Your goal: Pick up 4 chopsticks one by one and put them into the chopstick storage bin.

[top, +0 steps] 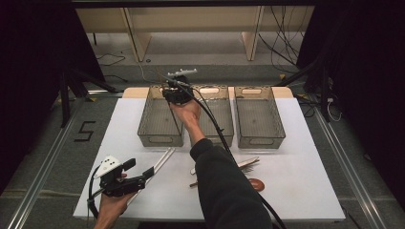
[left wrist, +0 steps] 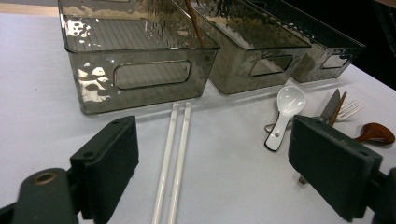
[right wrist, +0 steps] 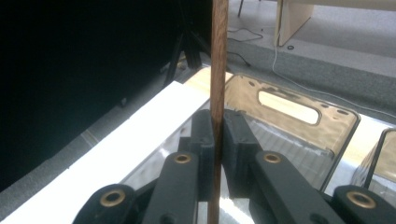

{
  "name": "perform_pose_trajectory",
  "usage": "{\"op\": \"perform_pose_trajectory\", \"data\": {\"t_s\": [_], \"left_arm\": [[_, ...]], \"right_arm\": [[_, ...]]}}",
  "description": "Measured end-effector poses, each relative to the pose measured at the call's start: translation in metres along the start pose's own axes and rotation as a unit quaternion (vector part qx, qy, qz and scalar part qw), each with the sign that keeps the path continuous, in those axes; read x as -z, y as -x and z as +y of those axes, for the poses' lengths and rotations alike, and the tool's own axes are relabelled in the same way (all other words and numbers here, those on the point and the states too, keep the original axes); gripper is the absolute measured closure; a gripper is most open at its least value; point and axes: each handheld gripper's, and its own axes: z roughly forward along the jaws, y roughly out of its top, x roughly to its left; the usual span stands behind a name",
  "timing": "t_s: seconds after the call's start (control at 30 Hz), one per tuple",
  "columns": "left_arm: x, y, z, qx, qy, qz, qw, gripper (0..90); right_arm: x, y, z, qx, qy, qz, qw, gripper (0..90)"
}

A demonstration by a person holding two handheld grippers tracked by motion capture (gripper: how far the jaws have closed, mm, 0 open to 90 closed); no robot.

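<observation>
I have a brown stick (right wrist: 218,70) clamped between the pads of my right gripper (top: 177,93), jaws together on it. In the right gripper view it stands upright across the frame, and the high view puts it above the left bin (top: 160,117), near that bin's far end, toward the table's (top: 119,129) far edge. In the left gripper view the stick leans down inside that bin.

Three smoky clear bins sit in a row along the far edge: the left one, the middle bin (top: 215,114) just beside it, and the right bin (top: 259,117) a little apart. My right forearm crosses the middle bin's near left corner, and the cable trails back over my sleeve.

My left gripper (top: 143,175) rests near the near left corner, jaws wide apart and holding nothing. Two white chopsticks (left wrist: 173,158) lie side by side between the jaws in its view, running toward the left bin's near wall.

Toward the near edge, right of my arm, lie a white spoon (left wrist: 285,114), a fork (left wrist: 349,109), a blade tip (left wrist: 330,105) and a brown spoon (left wrist: 375,133). The table's right half and left edge offer open room.
</observation>
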Motion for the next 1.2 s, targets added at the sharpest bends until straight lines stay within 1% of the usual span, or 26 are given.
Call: {"op": "perform_pose_trajectory", "data": {"t_s": [0.13,0.2,0.23,0.3,0.37,0.43,0.5,0.6,0.63,0.67,0.7,0.8,0.87,0.93,1.0,1.07,1.13,1.2], "left_arm": [[0.000,0.000,0.000,0.000,0.000,0.000,1.0000,15.8],[0.000,0.000,0.000,0.000,0.000,0.000,1.0000,15.8],[0.000,0.000,0.000,0.000,0.000,0.000,1.0000,15.8],[0.000,0.000,0.000,0.001,0.000,0.000,1.0000,15.8],[0.000,0.000,0.000,0.001,0.000,0.000,1.0000,15.8],[0.000,0.000,0.000,0.002,0.000,-0.001,1.0000,15.7],[0.000,0.000,0.000,0.002,0.000,-0.001,1.0000,15.8],[0.000,0.000,0.000,0.001,-0.001,-0.001,1.0000,15.8],[0.000,0.000,0.000,0.001,-0.001,-0.001,1.0000,15.8],[0.000,0.000,0.000,0.002,-0.001,-0.001,1.0000,15.8],[0.000,0.000,0.000,0.002,-0.001,0.000,1.0000,15.8],[0.000,0.000,0.000,0.001,-0.002,0.000,1.0000,15.8],[0.000,0.000,0.000,0.001,-0.003,0.001,1.0000,15.8],[0.000,0.000,0.000,0.001,-0.003,0.001,1.0000,15.8],[0.000,0.000,0.000,0.002,-0.003,0.001,1.0000,15.7],[0.000,0.000,0.000,0.002,-0.003,0.002,1.0000,15.7],[0.000,0.000,0.000,0.002,-0.004,0.001,1.0000,15.7],[-0.001,0.000,0.000,0.003,-0.004,0.003,1.0000,15.7]], "right_arm": [[-0.001,0.000,-0.003,-0.002,-0.006,0.000,1.0000,83.4],[-0.002,-0.001,-0.005,0.003,-0.013,-0.006,0.9999,82.6],[-0.002,-0.001,-0.006,0.007,-0.017,-0.009,0.9998,81.6],[-0.003,-0.001,-0.008,0.005,-0.026,-0.008,0.9996,77.5],[-0.001,-0.001,-0.008,0.012,-0.027,-0.018,0.9994,75.5],[0.001,0.000,-0.008,0.012,-0.032,-0.017,0.9993,72.0],[0.005,-0.001,-0.006,0.016,-0.034,-0.012,0.9992,69.0],[0.015,0.001,-0.004,0.026,-0.027,-0.005,0.9993,65.9],[0.018,0.002,-0.003,0.024,-0.027,-0.001,0.9993,63.4],[0.025,0.005,-0.001,0.026,-0.031,0.009,0.9991,60.6],[0.025,0.005,-0.001,0.026,-0.031,0.009,0.9991,60.6],[0.037,0.009,0.001,0.040,-0.038,0.026,0.9981,54.8],[0.045,0.011,0.001,0.049,-0.049,0.034,0.9970,48.5],[0.053,0.013,0.000,0.060,-0.054,0.047,0.9956,47.8],[0.065,0.015,-0.002,0.079,-0.060,0.060,0.9932,45.3],[0.075,0.015,-0.005,0.096,-0.073,0.076,0.9898,43.7],[0.085,0.014,-0.009,0.118,-0.080,0.089,0.9858,42.4],[0.096,0.012,-0.015,0.139,-0.093,0.102,0.9807,41.7]]}}
